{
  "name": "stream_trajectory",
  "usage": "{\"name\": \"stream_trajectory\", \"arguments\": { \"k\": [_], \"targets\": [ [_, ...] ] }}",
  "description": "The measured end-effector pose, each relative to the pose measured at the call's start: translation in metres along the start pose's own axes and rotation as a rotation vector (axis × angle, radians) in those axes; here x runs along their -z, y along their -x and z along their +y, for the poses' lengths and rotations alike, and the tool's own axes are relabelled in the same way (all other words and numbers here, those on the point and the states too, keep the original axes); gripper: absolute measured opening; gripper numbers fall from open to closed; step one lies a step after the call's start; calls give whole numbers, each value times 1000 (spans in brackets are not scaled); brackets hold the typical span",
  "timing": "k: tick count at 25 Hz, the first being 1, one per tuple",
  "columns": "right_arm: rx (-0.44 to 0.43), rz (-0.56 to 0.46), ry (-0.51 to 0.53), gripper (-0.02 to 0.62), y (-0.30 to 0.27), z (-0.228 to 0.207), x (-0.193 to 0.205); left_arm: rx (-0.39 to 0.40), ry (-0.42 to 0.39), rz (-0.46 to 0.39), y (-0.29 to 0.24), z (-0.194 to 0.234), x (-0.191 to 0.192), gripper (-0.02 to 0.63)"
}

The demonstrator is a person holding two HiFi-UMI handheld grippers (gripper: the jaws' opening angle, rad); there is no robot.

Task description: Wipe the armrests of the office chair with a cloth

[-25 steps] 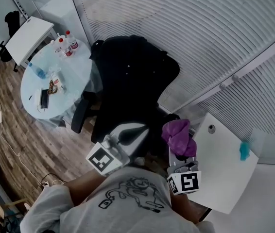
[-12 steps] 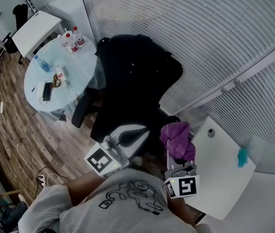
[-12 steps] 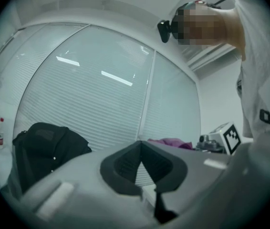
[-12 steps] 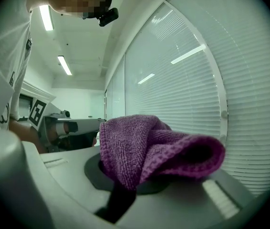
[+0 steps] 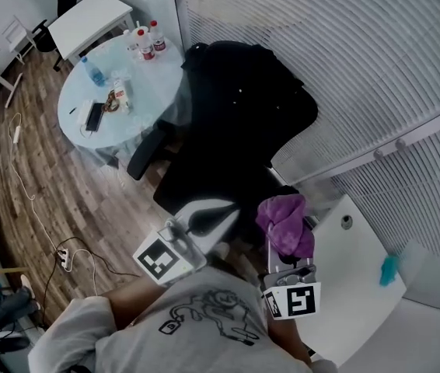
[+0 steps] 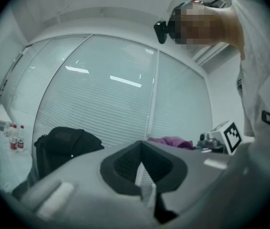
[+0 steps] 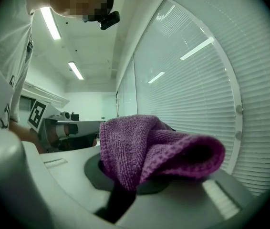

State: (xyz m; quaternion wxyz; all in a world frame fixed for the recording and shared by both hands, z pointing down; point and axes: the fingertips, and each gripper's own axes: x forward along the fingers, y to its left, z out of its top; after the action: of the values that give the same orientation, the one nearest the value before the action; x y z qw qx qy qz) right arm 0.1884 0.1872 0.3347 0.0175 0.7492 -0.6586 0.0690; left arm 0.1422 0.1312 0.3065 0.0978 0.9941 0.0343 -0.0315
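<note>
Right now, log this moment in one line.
left gripper: shut, empty | right gripper: shut on purple cloth | black office chair: ahead | visible armrest: untouched

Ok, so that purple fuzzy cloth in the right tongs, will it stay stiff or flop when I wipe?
Probably floppy: the purple microfibre cloth folds and droops over the right tongs. Likely light, hanging from one pinch. Its nubby weave should grip, not slide.
</note>
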Motion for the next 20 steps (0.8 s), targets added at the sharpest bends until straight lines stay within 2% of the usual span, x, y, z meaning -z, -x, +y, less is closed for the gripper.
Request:
{"name": "stream_trajectory", "arguments": {
  "k": [9,20],
  "targets": [
    [-153,-22,14,37,-23,51,-9,-143,-31,-12,54,17,-11,0],
    [-318,-29,42,37,-73,146,-14,-271,-47,-41,142,62,-22,0]
  ]
}}
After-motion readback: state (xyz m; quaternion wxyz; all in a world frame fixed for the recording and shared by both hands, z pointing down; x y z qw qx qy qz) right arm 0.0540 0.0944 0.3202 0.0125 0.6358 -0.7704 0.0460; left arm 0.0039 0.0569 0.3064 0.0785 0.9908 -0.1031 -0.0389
